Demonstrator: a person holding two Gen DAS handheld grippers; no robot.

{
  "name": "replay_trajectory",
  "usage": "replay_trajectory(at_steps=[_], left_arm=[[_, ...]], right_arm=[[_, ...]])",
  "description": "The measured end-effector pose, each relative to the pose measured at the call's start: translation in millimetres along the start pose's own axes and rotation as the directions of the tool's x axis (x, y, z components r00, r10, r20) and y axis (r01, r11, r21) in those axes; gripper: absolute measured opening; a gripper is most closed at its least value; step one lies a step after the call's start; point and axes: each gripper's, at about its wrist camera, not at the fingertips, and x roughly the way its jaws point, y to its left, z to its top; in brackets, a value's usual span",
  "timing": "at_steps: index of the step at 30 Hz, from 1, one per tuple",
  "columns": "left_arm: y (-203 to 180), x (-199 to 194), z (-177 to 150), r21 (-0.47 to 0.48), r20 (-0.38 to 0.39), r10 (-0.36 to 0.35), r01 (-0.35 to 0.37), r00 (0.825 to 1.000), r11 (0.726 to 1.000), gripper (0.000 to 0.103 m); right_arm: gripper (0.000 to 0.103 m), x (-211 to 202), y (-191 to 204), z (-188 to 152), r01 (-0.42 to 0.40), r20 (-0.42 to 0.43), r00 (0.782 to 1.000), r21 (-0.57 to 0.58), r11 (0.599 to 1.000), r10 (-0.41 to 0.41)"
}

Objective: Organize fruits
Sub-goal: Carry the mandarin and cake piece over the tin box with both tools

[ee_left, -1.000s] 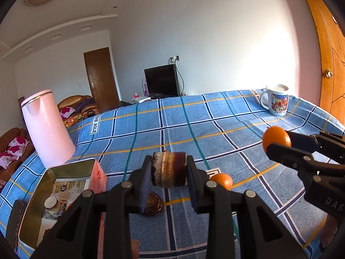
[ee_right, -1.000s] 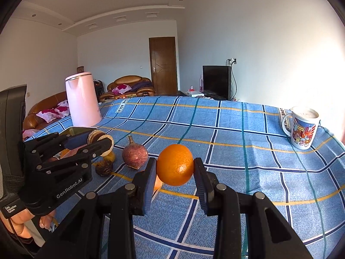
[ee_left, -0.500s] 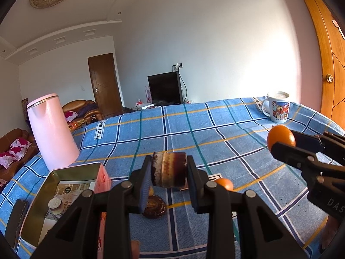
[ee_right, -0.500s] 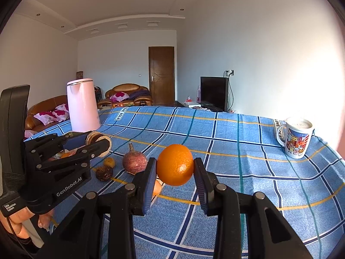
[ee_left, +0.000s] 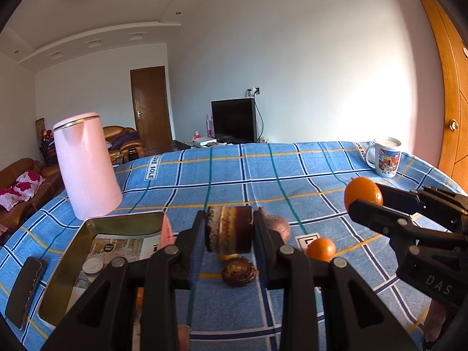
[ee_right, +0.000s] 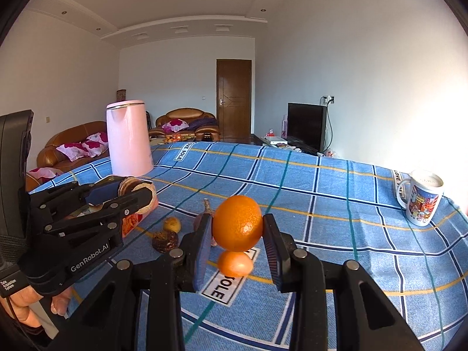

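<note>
My left gripper (ee_left: pixel 228 231) is shut on a brown, banded fruit piece (ee_left: pixel 228 229), held above the blue checked cloth (ee_left: pixel 263 175). My right gripper (ee_right: pixel 237 231) is shut on a large orange (ee_right: pixel 237 226), also off the cloth. From the left wrist view the right gripper (ee_left: pixel 365 200) and its orange (ee_left: pixel 361 191) hang at the right. On the cloth below lie a small orange (ee_right: pixel 235 263), a dark wrinkled fruit (ee_left: pixel 239 275), a small yellow fruit (ee_right: pixel 172 223) and a purplish fruit (ee_left: pixel 278 225), partly hidden by the fingers.
An open metal tin (ee_left: pixel 73 251) with papers and coins sits at the left, beside a dark phone (ee_left: pixel 26 283). A pink kettle (ee_left: pixel 87 163) stands behind the tin. A printed mug (ee_right: pixel 422 201) stands at the far right edge. A hand (ee_right: pixel 35 304) grips the left tool.
Both grippers have drawn back a little and risen slightly, each keeping its fruit. The fruits on the cloth have not moved.
</note>
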Motion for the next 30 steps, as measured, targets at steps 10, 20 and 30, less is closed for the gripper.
replay_trajectory(at_steps=[10, 20, 30], left_arm=[[84.6, -8.0, -8.0, -0.111, -0.042, 0.125, -0.129, 0.991, 0.985, 0.032], [145.6, -9.2, -28.8, -0.177, -0.124, 0.186, -0.206, 0.975, 0.962, 0.032], [174.2, -5.7, -44.8, -0.216, -0.159, 0.182, -0.214, 0.97, 0.953, 0.032]], right_arm=[[0.037, 40.4, 70.4, 29.8, -0.18, -0.042, 0.983, -0.048, 0.983, 0.178], [0.037, 90.2, 134.5, 36.5, -0.289, -0.141, 0.951, -0.079, 0.954, 0.276], [0.037, 127.4, 182.4, 26.8, -0.337, -0.249, 0.921, -0.118, 0.934, 0.301]])
